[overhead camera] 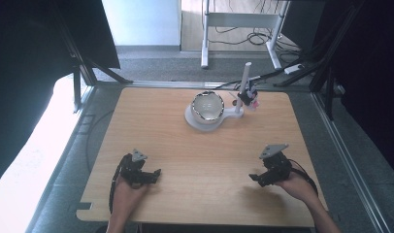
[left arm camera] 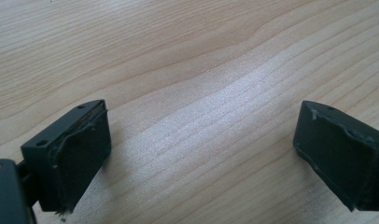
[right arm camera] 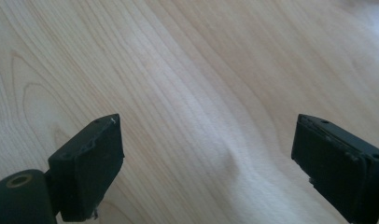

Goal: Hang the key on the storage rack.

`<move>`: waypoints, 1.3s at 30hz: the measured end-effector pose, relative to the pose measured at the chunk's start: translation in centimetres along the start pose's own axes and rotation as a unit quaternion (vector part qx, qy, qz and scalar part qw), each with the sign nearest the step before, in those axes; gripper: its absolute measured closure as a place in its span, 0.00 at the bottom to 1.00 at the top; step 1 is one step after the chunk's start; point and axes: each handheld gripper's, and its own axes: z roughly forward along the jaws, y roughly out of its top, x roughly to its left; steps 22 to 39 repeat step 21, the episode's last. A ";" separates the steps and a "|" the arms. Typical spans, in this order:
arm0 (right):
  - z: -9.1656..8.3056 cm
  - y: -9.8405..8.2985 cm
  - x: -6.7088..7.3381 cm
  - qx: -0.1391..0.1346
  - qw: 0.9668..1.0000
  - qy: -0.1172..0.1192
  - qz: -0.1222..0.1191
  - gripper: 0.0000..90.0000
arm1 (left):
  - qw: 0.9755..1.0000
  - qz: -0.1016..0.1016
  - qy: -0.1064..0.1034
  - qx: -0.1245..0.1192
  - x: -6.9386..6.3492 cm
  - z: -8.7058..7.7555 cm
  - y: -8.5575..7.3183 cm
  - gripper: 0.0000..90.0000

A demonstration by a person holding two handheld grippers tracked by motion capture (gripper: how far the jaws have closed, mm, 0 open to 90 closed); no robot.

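My left gripper [overhead camera: 155,173] rests low over the near left of the wooden table [overhead camera: 185,145], jaws spread wide with nothing but bare wood grain between them, as the left gripper view shows [left arm camera: 201,154]. Ahead of both hands, at the far middle of the table, sits the metal bowl [overhead camera: 208,107] on a white base [overhead camera: 195,121], and just to its right a white post [overhead camera: 244,82] rises from that base with a small dark clamp [overhead camera: 246,97] on it; what the pinkish bit beside the clamp is, I cannot tell. My right gripper [overhead camera: 254,178] lies over the near right of the table, its jaws likewise standing well apart and holding nothing, again with bare wood between them in its own view [right arm camera: 206,163]. I judge this to be the start: both tools are parked, and nothing has been touched. The bowl is well apart from either gripper, roughly midway between them but far forward. The next move calls for lifting one hand, probably the right since the post is on that side, and reaching forward with the jaws left wide.
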 end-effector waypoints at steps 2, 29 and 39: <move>0.5 -0.6 0.3 -0.008 1.000 0.003 0.003 0.10 | 1.000 0.000 0.000 0.000 0.0 0.0 0.0 0.05; 3.4 -4.3 1.0 -0.077 0.994 -0.002 0.075 0.03 | 1.000 0.000 0.000 0.000 0.0 0.0 0.0 0.05; 3.4 -4.3 1.0 -0.077 0.994 -0.002 0.075 0.03 | 1.000 0.000 0.000 0.000 0.0 0.0 0.0 0.05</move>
